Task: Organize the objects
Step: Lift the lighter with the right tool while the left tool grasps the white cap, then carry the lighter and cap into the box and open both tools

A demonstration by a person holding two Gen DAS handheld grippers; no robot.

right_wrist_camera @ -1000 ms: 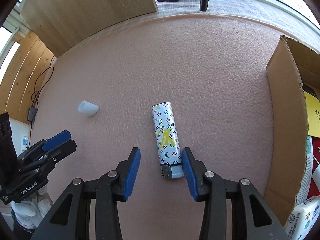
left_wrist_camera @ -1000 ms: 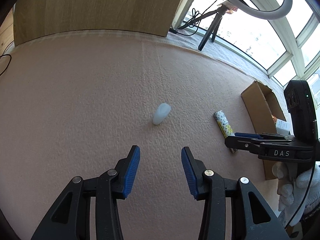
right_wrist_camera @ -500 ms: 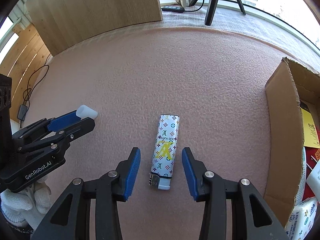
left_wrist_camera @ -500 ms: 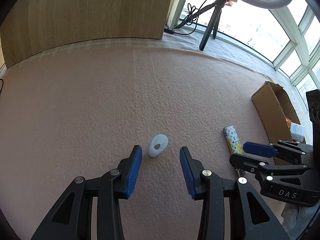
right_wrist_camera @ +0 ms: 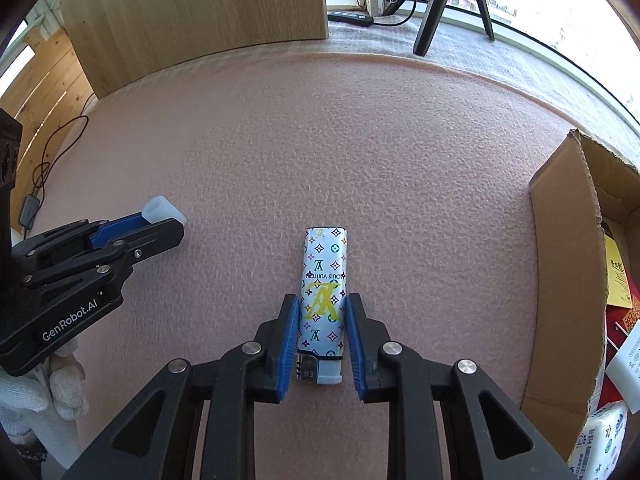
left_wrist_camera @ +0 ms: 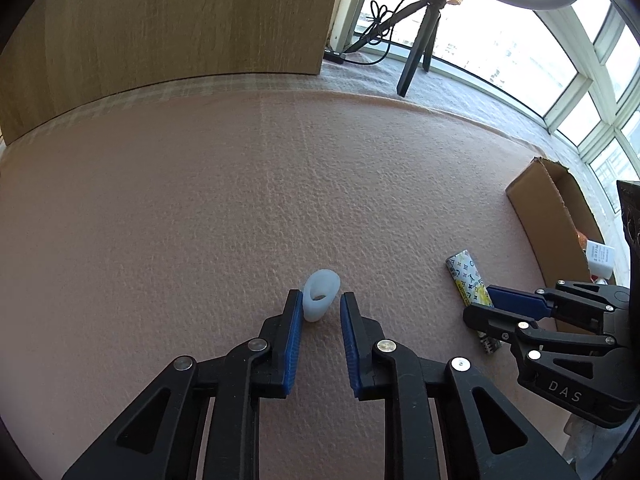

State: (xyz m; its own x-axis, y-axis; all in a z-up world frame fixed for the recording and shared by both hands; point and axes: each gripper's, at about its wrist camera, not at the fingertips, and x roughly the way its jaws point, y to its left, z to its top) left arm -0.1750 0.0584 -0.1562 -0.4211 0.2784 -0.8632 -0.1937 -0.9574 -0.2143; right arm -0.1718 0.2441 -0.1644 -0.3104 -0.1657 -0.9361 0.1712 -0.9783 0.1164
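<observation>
A small white cap [left_wrist_camera: 314,312] lies on the pink mat [left_wrist_camera: 240,200], its hollow end facing me. My left gripper [left_wrist_camera: 320,298] straddles it: the left pad touches it and a thin gap remains at the right pad. From the right wrist view the cap [right_wrist_camera: 162,208] sits at the left gripper's [right_wrist_camera: 164,224] tips. A patterned white lighter [right_wrist_camera: 324,264] lies flat on the mat, and my right gripper [right_wrist_camera: 322,300] has both blue pads pressed on its sides near the metal end. The left wrist view shows the lighter [left_wrist_camera: 466,276] under the right gripper [left_wrist_camera: 480,304].
An open cardboard box [right_wrist_camera: 560,260] with packets inside stands at the right edge of the mat. A wooden panel [left_wrist_camera: 160,20] runs along the back, with a tripod [left_wrist_camera: 416,56] and cables by the window. A white-gloved hand [right_wrist_camera: 60,392] holds the left gripper.
Both grippers moved forward over their objects and their jaws narrowed. The cap now sits between the left pads, and the right pads have closed onto the lighter.
</observation>
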